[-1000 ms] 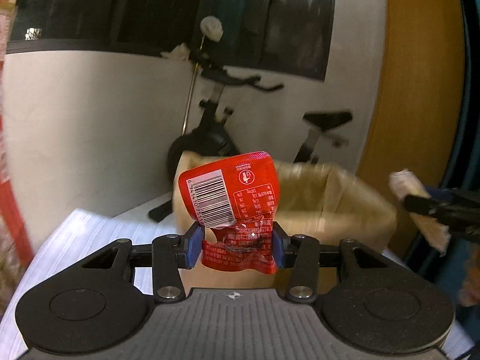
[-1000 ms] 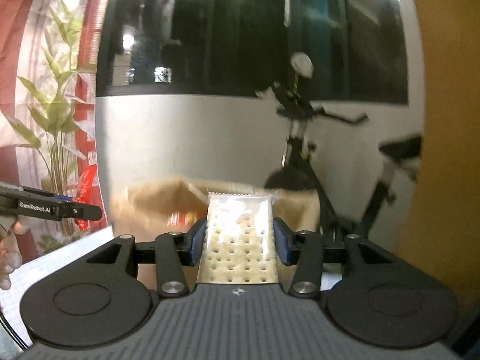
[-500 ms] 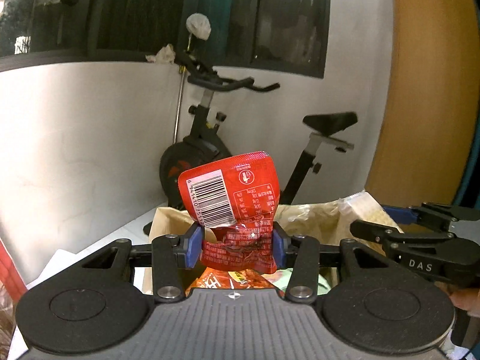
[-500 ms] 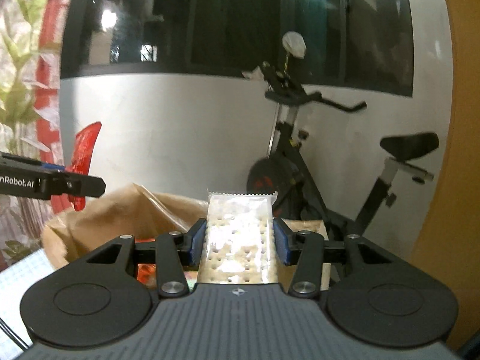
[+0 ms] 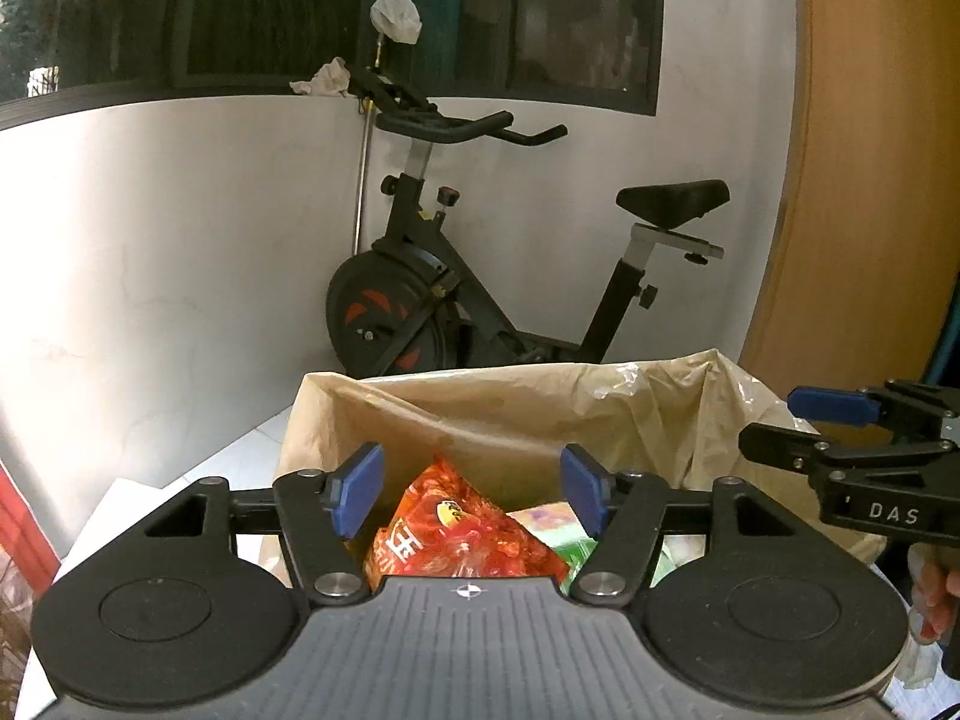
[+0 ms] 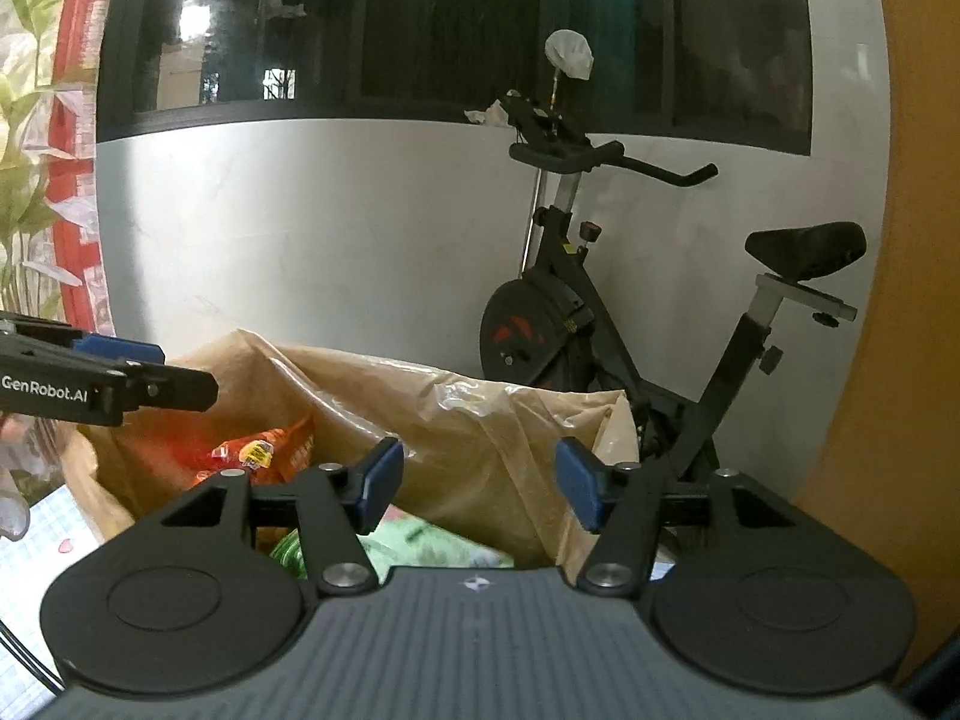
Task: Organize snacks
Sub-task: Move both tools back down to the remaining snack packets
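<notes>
A box lined with a tan plastic bag (image 5: 510, 414) (image 6: 480, 420) stands right below both grippers. Inside it lie an orange-red snack packet (image 5: 456, 540) (image 6: 258, 450) and a green packet (image 5: 570, 540) (image 6: 432, 546). My left gripper (image 5: 474, 489) hangs over the box, its jaws opening, with nothing between the blue pads. My right gripper (image 6: 477, 483) is over the box too, jaws opening and empty. In the left wrist view the right gripper (image 5: 810, 426) shows at the right edge; in the right wrist view the left gripper (image 6: 156, 372) shows at the left.
A black exercise bike (image 5: 480, 276) (image 6: 600, 312) stands behind the box against a white wall. A wooden panel (image 5: 870, 180) is at the right. A leafy plant (image 6: 30, 180) and a red strip are at the left. The box sits on a white surface (image 5: 120, 510).
Both grippers swung over the bag-lined box, then spread their jaws. The red packet left the left gripper and the cracker packet left the right one; neither is seen between the pads now.
</notes>
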`<state>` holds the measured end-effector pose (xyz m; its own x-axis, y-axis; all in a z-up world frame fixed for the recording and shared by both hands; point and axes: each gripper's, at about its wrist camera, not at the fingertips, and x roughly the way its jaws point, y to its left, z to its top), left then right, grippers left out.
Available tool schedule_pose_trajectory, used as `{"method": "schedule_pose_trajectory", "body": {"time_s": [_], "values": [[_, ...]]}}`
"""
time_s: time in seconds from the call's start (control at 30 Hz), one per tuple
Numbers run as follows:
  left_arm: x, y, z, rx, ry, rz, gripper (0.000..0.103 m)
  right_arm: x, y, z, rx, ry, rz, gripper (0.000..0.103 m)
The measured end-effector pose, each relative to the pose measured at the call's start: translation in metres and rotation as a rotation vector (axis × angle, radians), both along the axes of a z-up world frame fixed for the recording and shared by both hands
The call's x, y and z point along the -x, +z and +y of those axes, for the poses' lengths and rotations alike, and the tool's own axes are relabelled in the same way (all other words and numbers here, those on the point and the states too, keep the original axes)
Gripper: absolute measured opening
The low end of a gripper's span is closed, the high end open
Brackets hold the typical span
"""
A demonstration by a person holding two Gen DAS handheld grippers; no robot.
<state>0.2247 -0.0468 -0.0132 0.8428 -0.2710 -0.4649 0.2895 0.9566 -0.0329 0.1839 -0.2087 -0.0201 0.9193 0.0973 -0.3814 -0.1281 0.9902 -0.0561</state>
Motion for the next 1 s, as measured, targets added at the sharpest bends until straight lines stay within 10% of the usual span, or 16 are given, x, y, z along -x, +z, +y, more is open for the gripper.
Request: {"method": "schedule_pose_trajectory", "body": {"time_s": [1.0], "values": [[0.11,-0.019,0.076,0.075,0.042,0.0,0.071,0.103,-0.007,0.028,-0.084,0.073,-0.097,0.06]]}}
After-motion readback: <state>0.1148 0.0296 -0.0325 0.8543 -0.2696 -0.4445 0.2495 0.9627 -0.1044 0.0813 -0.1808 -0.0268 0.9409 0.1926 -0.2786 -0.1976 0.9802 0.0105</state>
